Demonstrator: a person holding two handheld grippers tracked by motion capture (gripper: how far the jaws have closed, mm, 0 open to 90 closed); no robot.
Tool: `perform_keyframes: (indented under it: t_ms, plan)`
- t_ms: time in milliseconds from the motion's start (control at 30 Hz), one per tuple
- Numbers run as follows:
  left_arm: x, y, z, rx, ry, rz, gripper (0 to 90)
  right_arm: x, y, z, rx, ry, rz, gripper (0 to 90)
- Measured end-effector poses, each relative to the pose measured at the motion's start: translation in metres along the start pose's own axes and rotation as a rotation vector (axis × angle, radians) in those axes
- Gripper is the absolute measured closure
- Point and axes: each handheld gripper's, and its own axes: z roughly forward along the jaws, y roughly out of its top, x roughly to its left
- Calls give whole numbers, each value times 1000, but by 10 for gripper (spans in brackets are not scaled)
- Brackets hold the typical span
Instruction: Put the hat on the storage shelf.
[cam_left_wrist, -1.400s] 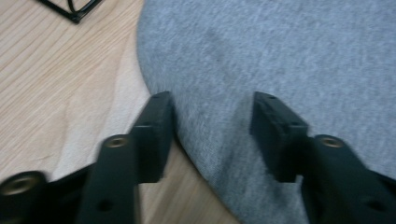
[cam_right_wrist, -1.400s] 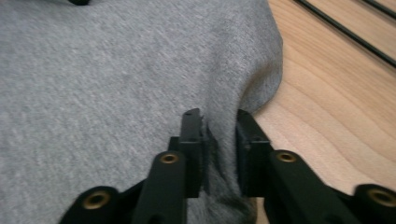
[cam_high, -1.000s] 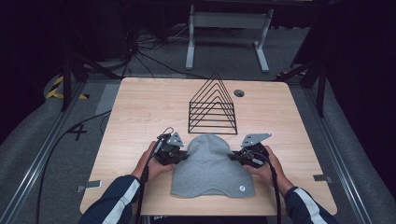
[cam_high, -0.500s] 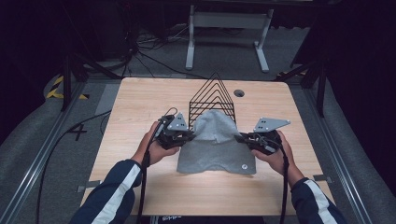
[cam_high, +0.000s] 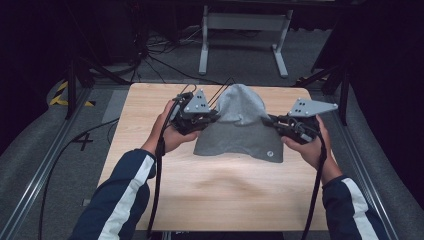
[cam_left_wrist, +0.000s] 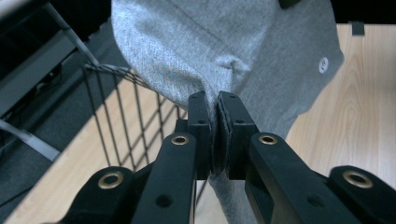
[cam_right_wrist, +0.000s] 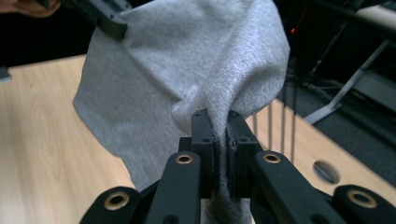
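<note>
A grey knit beanie (cam_high: 240, 125) with a small round white logo hangs in the air over the wooden table (cam_high: 215, 195), stretched between both grippers. My left gripper (cam_high: 210, 119) is shut on the beanie's left edge; in the left gripper view the pads pinch the grey fabric (cam_left_wrist: 219, 60) at the gripper (cam_left_wrist: 215, 100). My right gripper (cam_high: 272, 121) is shut on the right edge; the right gripper view shows the cloth (cam_right_wrist: 187, 79) bunched between the pads of that gripper (cam_right_wrist: 219, 119). The beanie hides most of a black wire rack (cam_high: 222, 90) behind it.
The black wire rack (cam_left_wrist: 126, 116) stands on the table's far half, just behind and below the lifted beanie. A round grommet hole (cam_right_wrist: 325, 171) sits in the tabletop near the rack. Beyond the far edge lie cables and a grey metal stand (cam_high: 240, 30) on the floor.
Both grippers have risen with the beanie, lifting it off the table; it now hangs in front of the wire rack instead of lying flat on the wood.
</note>
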Motion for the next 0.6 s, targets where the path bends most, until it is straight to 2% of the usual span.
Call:
perform_keyframes:
  t_ms: [33,100,133,167,233,333,400,500,600]
  plan:
    - [4,4,-3,-8,3,-7,845,-5,12,-3,-17,-12,-4,843]
    - [13,15,-10,-26,19,-10,845,-11,25,-6,-30,-27,-9,842]
    - [13,15,-10,-26,19,-10,845,-14,31,-6,-35,-33,-11,843]
    - [17,20,-12,-32,26,-11,845,-14,31,-6,-35,-33,-11,843]
    - [24,27,-15,-33,48,-6,846,-19,43,-7,-46,-47,-16,842]
    - [33,34,-17,-46,66,-25,845,-29,60,-5,-64,-72,-21,843]
    - [42,37,-18,-50,75,-36,846,-33,65,-2,-72,-77,-14,843]
    - [48,39,-18,-50,94,-45,846,-39,69,3,-70,-88,-12,843]
    - [58,45,-18,-65,114,-62,846,-48,81,12,-74,-113,-13,843]
